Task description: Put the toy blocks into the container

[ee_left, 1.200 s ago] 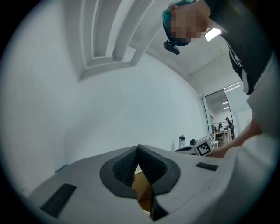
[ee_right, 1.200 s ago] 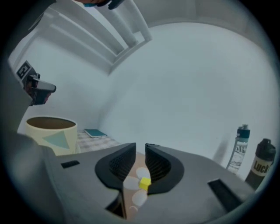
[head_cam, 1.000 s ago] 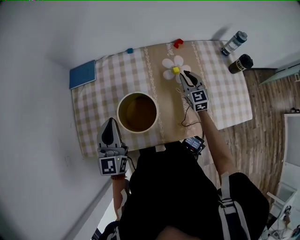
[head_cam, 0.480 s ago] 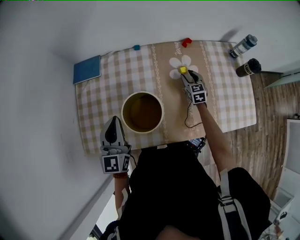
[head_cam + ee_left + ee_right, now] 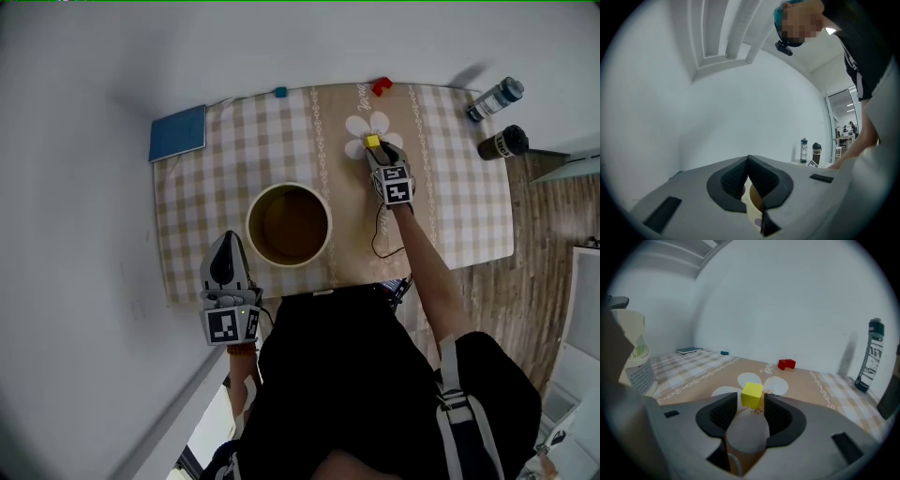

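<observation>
A yellow cube stands on the white flower print of the checked tablecloth. My right gripper is open, its two tips on either side of the cube's near end, with a gap showing beside it. A red block and a small teal block lie at the far table edge. The round cream container sits mid-table. My left gripper hangs shut and empty at the near edge, left of the container.
A blue book lies on the far left corner. Two bottles stand at the far right corner; one bottle shows in the right gripper view. A white wall bounds the far side, and wood floor lies to the right.
My right gripper has moved forward along the table until the yellow cube sits between its tips. The left gripper has stayed where it was.
</observation>
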